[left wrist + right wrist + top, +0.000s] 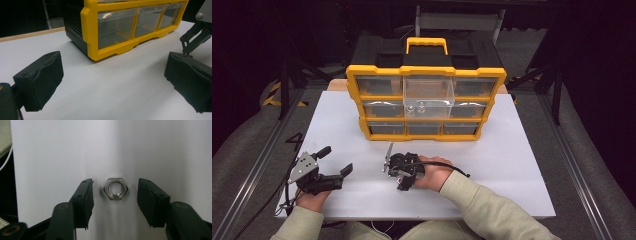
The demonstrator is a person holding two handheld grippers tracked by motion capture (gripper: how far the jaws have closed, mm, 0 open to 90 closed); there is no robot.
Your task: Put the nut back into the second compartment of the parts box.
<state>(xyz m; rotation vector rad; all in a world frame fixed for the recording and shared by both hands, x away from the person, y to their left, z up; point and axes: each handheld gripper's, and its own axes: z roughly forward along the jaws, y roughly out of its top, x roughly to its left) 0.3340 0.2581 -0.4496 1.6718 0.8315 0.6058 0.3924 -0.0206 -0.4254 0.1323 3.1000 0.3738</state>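
Observation:
A steel hex nut lies flat on the white table top. My right gripper points down over it, one black jaw on either side, with a gap between each pad and the nut; it is open. In the high view the right gripper sits at the table's front middle, held by a hand in a beige sleeve. My left gripper rests at the front left, jaws wide open with nothing between them.
A yellow and black drawer organizer stands at the back of the white table. Its top middle clear drawer is pulled out and holds small metal parts. The organizer's lower corner is ahead of the left gripper.

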